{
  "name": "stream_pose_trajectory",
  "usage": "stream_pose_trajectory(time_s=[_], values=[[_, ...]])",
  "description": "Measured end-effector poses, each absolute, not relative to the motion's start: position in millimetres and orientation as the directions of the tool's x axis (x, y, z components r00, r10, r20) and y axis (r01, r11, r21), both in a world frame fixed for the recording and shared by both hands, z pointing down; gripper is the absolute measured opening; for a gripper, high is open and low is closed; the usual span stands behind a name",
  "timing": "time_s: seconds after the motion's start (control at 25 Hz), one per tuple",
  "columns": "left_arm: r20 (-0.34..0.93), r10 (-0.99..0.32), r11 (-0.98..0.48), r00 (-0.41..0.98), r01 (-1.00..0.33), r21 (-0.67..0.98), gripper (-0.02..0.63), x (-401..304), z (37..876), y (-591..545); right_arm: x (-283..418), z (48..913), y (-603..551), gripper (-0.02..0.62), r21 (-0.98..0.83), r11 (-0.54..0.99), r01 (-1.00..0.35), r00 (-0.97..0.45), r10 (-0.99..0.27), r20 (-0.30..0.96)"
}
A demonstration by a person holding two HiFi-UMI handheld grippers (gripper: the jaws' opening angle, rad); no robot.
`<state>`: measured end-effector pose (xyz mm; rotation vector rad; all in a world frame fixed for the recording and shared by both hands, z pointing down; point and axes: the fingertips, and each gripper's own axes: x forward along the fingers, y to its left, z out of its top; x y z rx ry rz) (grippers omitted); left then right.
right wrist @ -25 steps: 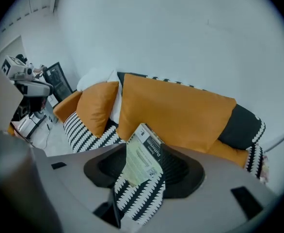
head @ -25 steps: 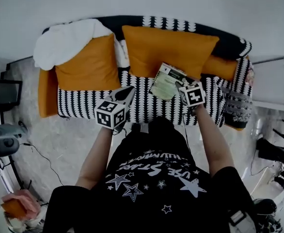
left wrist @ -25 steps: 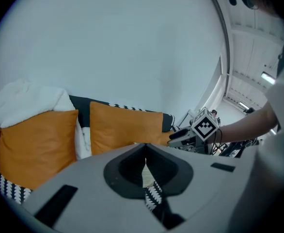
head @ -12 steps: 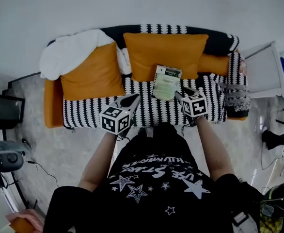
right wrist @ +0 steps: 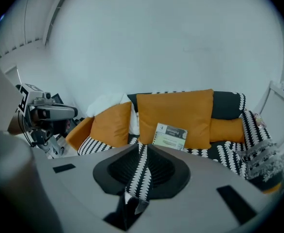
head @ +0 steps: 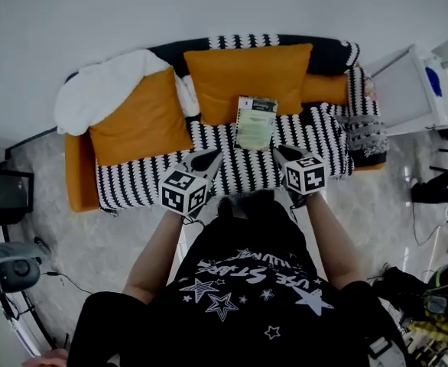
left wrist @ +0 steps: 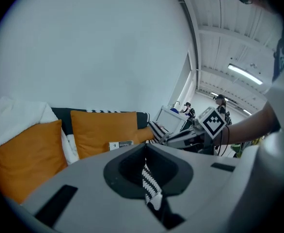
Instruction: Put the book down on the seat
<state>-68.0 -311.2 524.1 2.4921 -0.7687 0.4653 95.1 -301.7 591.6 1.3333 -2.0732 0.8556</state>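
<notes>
Task looks done: book (head: pixel 256 122) sits on seat (head: pixel 232 170), propped vs. orange cushion (head: pixel 247 75), clear of left hand-held gripper (head: pixel 209 157) (closed, empty) & right hand-held gripper (head: pixel 284 153), jaws just closed to near-touching w/ nothing between.

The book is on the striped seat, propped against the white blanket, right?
No. The book is on the striped seat, but it is propped against the middle orange cushion, not the white blanket, which lies over the other cushion at the picture's left. The head view shows it.
</notes>
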Motion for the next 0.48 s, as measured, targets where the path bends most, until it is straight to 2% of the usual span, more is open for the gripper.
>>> stream_pose_trajectory(time_s=[0.48], values=[[0.437,-0.483,-0.687,0.759,-0.638,0.348,0.009,-65,515,-300,78,580,-278,0.041,-0.267,0.399,-0.877,-0.462,-0.552,0.694]])
